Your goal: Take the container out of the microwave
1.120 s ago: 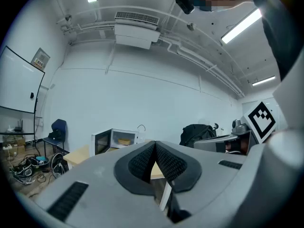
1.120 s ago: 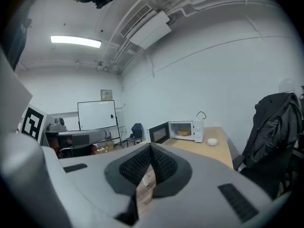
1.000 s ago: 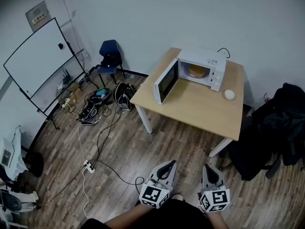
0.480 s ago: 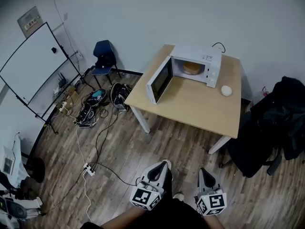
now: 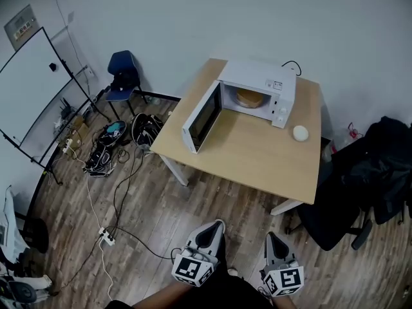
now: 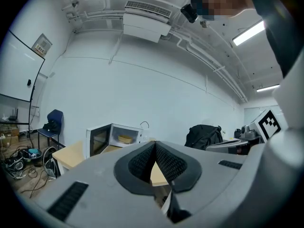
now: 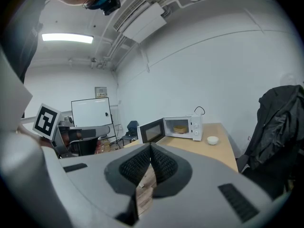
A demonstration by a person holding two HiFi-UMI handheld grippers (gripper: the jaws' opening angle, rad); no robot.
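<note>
A white microwave stands at the far end of a light wooden table, its door swung open to the left. Inside sits a round tan container, also seen in the left gripper view and the right gripper view. My left gripper and right gripper are low in the head view, over the floor, well short of the table. Both are shut with nothing between their jaws, and both point toward the microwave.
A small white bowl lies on the table right of the microwave. A black chair with a dark jacket stands at the table's right. Cables and bags litter the wooden floor at left, near a blue chair and a whiteboard.
The table and microwave have shifted left and nearer in the head view as the person walks toward them. Both grippers stay shut, carried forward together.
</note>
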